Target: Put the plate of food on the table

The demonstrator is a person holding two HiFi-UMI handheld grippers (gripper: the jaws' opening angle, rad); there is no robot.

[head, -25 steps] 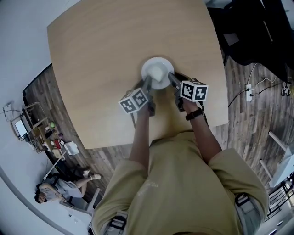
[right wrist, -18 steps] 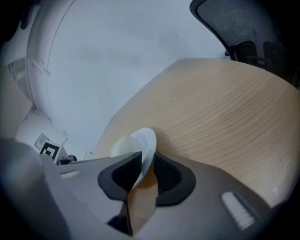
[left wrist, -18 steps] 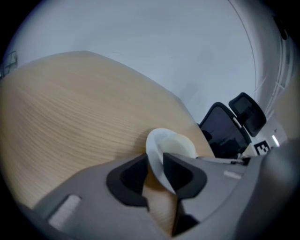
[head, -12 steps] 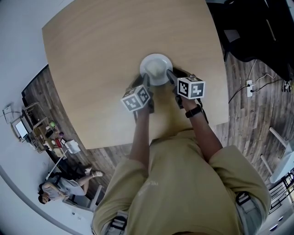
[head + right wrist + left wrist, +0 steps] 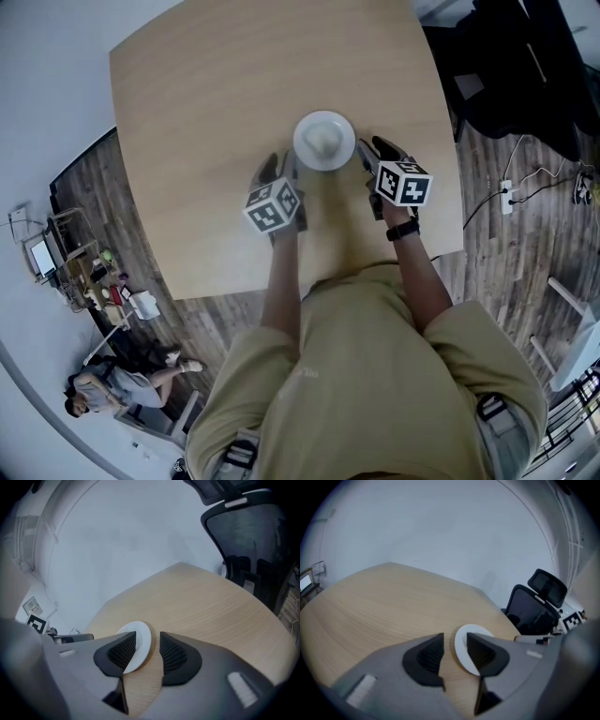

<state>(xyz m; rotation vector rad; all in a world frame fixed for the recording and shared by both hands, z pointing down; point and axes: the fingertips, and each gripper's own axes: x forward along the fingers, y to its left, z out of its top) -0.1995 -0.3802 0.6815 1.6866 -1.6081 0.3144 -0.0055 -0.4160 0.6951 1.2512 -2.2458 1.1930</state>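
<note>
So, nearest the person, the left tool [image 5: 279, 169] and the right tool [image 5: 373, 152] flank the plate of food [image 5: 323, 141]. Both sets of jaws are opening, pads off its rim. The plate sits flat mid-tabletop [image 5: 206, 103].

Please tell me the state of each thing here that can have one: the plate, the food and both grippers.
plate: flat on the table, not gripped.
food: in the middle of the plate.
left gripper: jaws opening, nothing between the pads, plate just ahead.
right gripper: jaws opening, nothing between the pads, plate just ahead.
</note>
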